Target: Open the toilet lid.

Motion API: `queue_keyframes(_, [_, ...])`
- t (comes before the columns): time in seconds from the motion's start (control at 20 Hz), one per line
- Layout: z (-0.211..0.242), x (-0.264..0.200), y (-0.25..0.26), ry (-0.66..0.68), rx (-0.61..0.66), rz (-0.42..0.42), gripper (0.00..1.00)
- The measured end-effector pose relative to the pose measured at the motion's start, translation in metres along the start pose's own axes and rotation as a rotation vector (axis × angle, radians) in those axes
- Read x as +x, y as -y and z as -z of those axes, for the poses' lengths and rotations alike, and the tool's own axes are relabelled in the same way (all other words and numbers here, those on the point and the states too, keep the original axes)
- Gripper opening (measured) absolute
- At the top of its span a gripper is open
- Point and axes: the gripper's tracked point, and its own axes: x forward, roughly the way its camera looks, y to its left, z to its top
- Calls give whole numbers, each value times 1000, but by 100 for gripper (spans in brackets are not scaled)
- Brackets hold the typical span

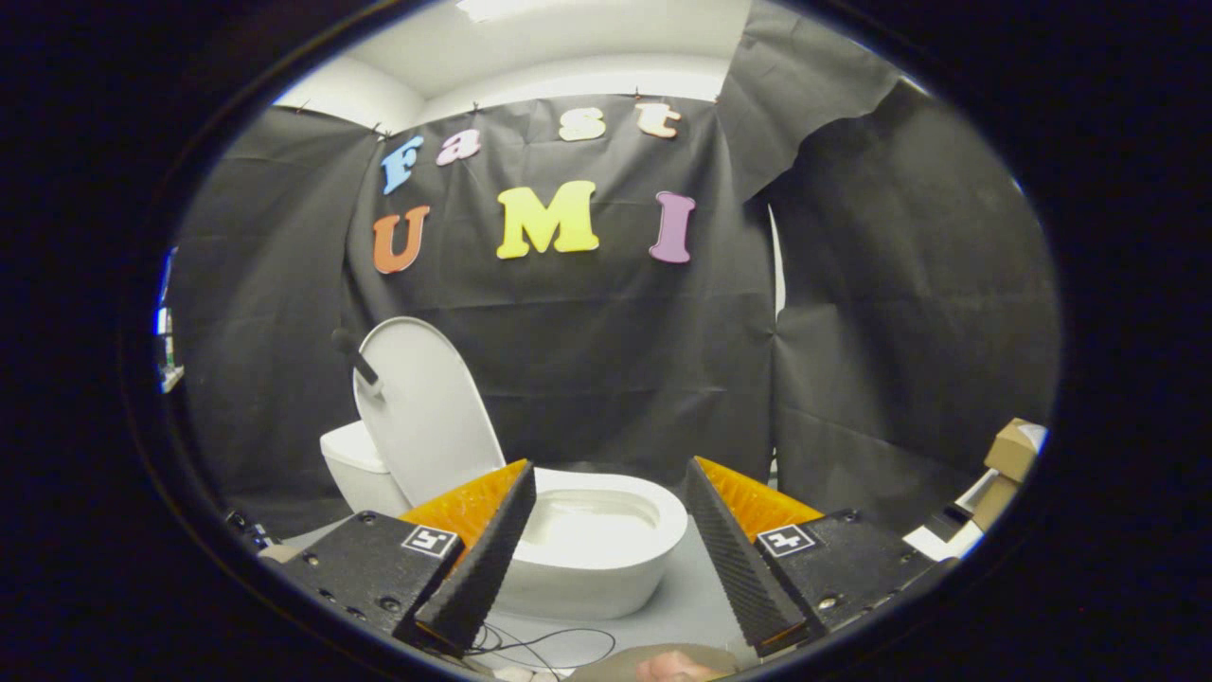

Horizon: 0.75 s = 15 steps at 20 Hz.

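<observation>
A white toilet [606,559] stands on the grey floor ahead of my fingers, its bowl showing between them. Its white lid [426,417] is raised upright, leaning back toward the tank [355,469] behind the left finger. A short dark handle [358,362] sticks out from the lid's upper left edge. My gripper [611,474] is open, with a wide gap and nothing held between the fingers. The fingers [492,540] are short of the bowl and touch neither lid nor rim.
Black cloth walls close in the booth behind and to the right of the toilet. Cardboard boxes [1008,455] are stacked low on the right. A thin black cable [540,644] lies on the grey floor below the bowl.
</observation>
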Motion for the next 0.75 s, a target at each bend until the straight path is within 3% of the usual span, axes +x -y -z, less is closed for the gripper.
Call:
queue_keyframes(0.3, [-12, -1, 14, 65, 6, 9, 100])
queue_keyframes(0.75, [-6, 4, 29, 48, 99, 16, 100])
